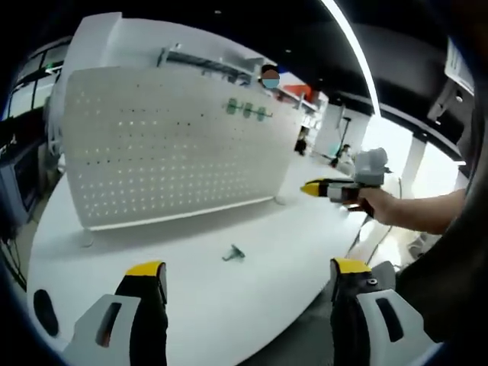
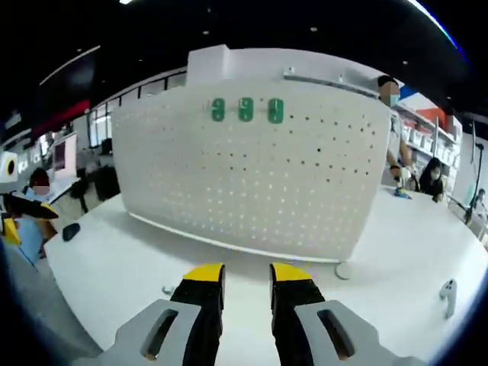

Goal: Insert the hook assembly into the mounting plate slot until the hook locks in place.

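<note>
hook [image 1: 233, 254] loose on table [image 1: 252, 297], before pegboard [image 1: 175, 145]

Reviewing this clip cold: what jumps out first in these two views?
The big white perforated panel standing upright on the white table, with three green hooks in a row near its top edge. One small hook piece lies alone on the table in front of it, between the open left tongs. The right tongs point at the panel, holding nothing.

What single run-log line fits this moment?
left gripper: open | right gripper: open, empty | hook: lying on table | pegboard: upright
</note>
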Tool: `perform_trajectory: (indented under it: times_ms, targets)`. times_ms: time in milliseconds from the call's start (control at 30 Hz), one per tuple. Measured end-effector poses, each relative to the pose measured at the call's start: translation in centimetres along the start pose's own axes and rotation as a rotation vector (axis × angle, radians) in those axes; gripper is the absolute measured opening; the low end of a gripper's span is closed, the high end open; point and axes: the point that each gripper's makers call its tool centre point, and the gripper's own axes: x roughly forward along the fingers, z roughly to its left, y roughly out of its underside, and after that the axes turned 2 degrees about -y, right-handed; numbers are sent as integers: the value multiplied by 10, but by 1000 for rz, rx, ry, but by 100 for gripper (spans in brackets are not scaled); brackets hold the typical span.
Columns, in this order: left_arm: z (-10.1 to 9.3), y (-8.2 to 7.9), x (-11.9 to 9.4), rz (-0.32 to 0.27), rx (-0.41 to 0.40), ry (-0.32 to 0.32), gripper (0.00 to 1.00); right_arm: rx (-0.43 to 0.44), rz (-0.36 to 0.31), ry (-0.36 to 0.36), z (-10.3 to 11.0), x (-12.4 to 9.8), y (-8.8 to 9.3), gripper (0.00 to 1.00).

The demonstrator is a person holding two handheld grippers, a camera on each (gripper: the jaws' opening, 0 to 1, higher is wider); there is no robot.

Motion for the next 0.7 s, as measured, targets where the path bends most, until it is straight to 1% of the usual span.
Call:
perform_trajectory:
  times_ms: [33,100,233,367,533,600,700]
  targets:
    - [0,0,0,2,2,-1,90,1,17,-10,2,-3,8,23]
    - [0,0,1,4,11,-4,90,8,36,-21,7,-10,17,23]
    - [-1,2,4,16,10,7,90,-3,72,-57,21,-22,31,23]
    - [-4,2,6,14,5,18,89,-14,114,-94,30,-29,49,23]
    - [-7,7,9,29,3,34,90,3,153,-174,58,-37,66,26]
    - [-8,10,9,36,-2,37,91,-6,161,-206,69,-41,70,27]
    - [-8,12,8,36,-10,40,91,-19,184,-232,79,-43,76,27]
